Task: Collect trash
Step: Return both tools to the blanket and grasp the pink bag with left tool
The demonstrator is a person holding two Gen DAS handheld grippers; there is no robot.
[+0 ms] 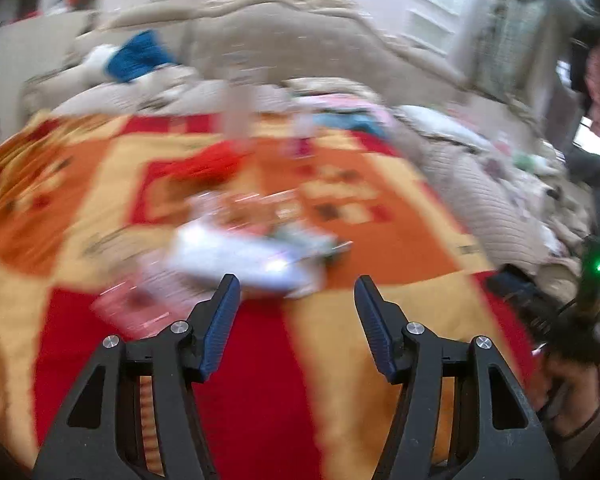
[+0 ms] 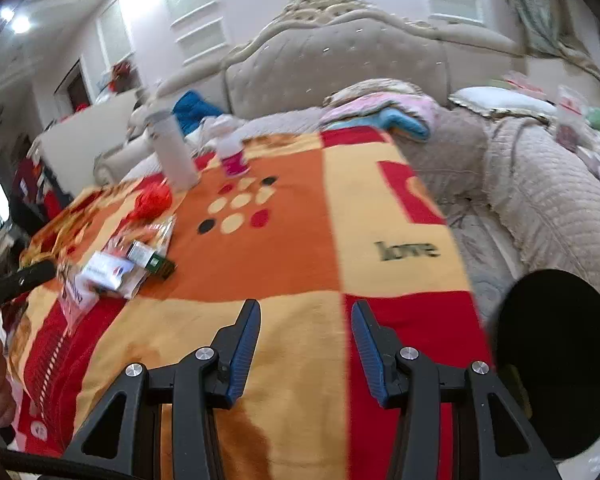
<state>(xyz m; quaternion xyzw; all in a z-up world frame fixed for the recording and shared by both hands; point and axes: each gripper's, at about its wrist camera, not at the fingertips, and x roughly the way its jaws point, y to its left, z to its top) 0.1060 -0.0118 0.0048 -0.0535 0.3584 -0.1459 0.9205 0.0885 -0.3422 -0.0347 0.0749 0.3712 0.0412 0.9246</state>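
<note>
Left wrist view is smeared with blur, yet the left gripper (image 1: 296,284) plainly stands released, its two blue pads apart with nothing between them, and the litter lies just ahead of its tips: a white carton (image 1: 244,258) with a clear plastic wrapper (image 1: 140,304) to its left and a small green-ended box (image 1: 320,242) to its right, all on the patterned blanket (image 1: 380,220). From the right wrist view the same heap sits well off to the left and ahead of the right gripper (image 2: 306,308), which is also released and empty over bare blanket (image 2: 292,240); there the white carton (image 2: 104,270), the green-ended box (image 2: 150,256), the wrapper (image 2: 76,296) and a crumpled red piece (image 2: 152,200) can be told apart, with a tall white bottle (image 2: 174,152) and a small pink-based cup (image 2: 234,156) standing farther ahead. A round black opening (image 2: 556,364), perhaps a bin or bag, shows just to the right of that gripper; what it is I cannot tell. As I judge it, the step in hand is the reach toward the first piece, with nothing yet collected. The next move calls for the left gripper to slow, settle its pads either side of the carton, and clench only once the carton sits squarely between them; the wrapper beneath may slide or come along.
</note>
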